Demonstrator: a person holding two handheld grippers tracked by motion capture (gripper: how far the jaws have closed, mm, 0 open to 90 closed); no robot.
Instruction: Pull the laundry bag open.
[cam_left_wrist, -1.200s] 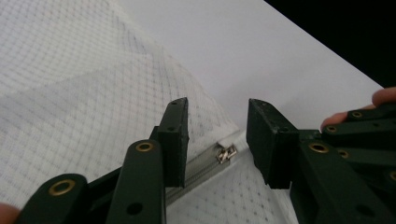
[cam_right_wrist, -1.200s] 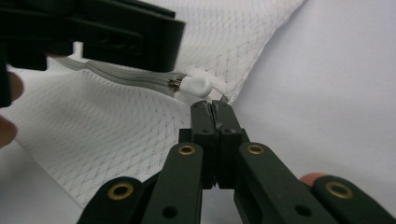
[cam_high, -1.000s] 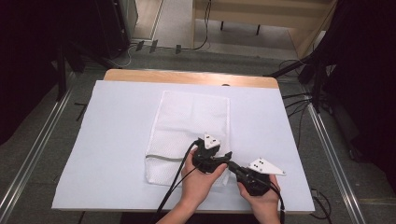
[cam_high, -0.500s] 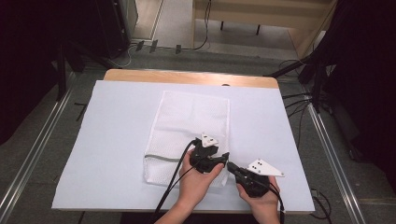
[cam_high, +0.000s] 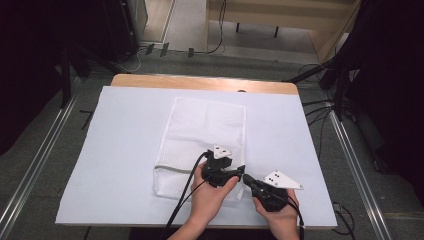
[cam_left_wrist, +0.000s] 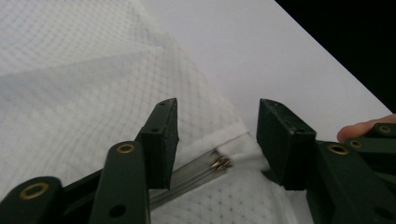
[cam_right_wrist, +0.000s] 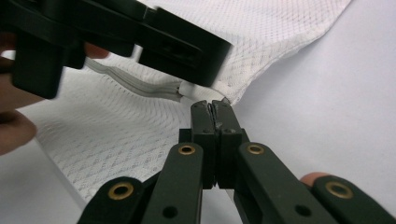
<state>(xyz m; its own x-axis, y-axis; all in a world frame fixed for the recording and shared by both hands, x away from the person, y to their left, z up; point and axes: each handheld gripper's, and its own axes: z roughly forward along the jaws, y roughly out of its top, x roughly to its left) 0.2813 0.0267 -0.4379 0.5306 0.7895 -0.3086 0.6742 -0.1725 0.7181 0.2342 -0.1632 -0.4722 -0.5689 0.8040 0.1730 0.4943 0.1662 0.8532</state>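
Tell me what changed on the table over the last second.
Almost nothing. The left tool edged slightly to the left over the near edge of the white mesh bag, its jaws open around the zipper end. Nothing was taken hold of or let go. The right tool, jaws shut at the bag's near corner, and the bag itself stayed put.

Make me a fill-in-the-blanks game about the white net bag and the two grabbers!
1. The mesh bag lies on a ____ sheet.
2. The left gripper has its fingers ____.
3. The right gripper has its fingers ____.
4. Between the left fingers sits the bag's metal ____.

Missing words: white; open; shut; zipper
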